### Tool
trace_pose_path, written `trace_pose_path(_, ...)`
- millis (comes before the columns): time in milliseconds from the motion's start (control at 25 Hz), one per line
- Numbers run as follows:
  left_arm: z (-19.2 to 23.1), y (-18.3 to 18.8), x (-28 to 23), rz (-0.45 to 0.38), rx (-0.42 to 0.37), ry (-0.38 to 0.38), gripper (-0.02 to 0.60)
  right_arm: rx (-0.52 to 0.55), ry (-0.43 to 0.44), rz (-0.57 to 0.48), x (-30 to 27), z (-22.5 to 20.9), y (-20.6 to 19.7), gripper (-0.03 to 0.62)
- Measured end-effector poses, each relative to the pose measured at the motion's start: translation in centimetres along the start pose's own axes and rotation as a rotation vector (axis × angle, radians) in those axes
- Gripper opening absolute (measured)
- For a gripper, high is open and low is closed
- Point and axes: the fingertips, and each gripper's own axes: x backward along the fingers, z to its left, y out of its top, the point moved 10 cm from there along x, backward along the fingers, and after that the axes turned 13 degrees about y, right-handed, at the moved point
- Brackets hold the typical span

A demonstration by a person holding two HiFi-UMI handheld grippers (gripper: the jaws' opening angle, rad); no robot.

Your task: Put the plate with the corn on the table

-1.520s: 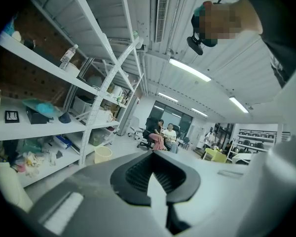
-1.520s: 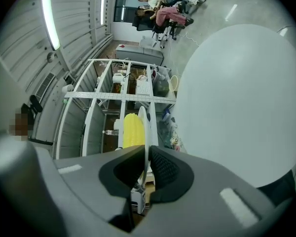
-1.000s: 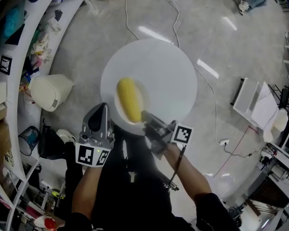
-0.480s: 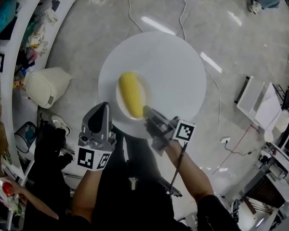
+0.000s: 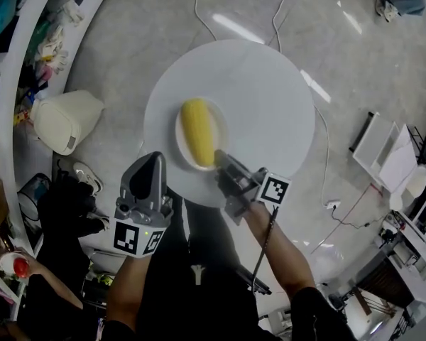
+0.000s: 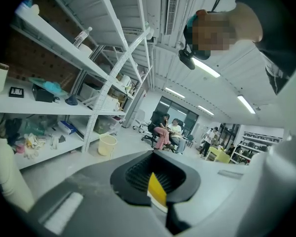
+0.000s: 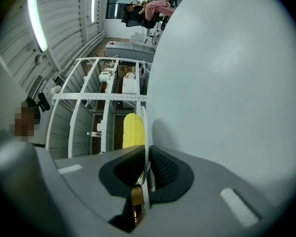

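A small white plate carries a yellow corn cob over the near part of a round white table. My right gripper is shut on the plate's near rim. In the right gripper view the rim runs edge-on between the black pads, the corn beyond them, and the table top close beside the plate. I cannot tell whether the plate touches the table. My left gripper hangs left of the table edge, its jaws together and holding nothing.
White shelving curves along the left, with a cream bag on the floor beside it. Cables trail over the grey floor right of the table. White panels stand at the right. A person's hand shows at lower left.
The plate with the corn and my right gripper have moved farther in over the table from its near edge. The table looks larger. My left gripper has stayed near the edge.
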Motion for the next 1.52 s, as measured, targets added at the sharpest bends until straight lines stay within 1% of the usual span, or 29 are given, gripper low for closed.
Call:
trace_pose_path(160,0.1,-0.3,-0.1,0.000,0.004,0.002,0.002,0.004,-0.010,0.003,-0.4,-0.8,0.2,0.038)
trace_pose_path(520,-0.2,-0.8,0.6,0.003,0.018,0.018,0.002,0.003,-0.064,0.007,-0.2,-1.8,0.3,0.038)
trace_pose_path(1080,0.0,-1.3,1.4,0.003,0.031,0.030,0.002,0.062,-0.117,0.013,-0.9,-1.8,0.1,0.034)
trace_pose_path(1320,0.2,-1.5,1.7,0.011,0.034,0.029,0.002,0.082,-0.176,0.012,-1.6,-1.4,-0.2,0.028)
trace_pose_path(1440,0.3,-1.6,1.8,0.012,0.036,0.028,0.002,0.100,-0.234,0.025,-1.6,-1.3,-0.4,0.026)
trace_pose_path(1520,0.3,-1.6,1.9,0.012,0.038,0.026,0.002,0.108,-0.247,0.021,-1.7,-1.2,-0.6,0.026)
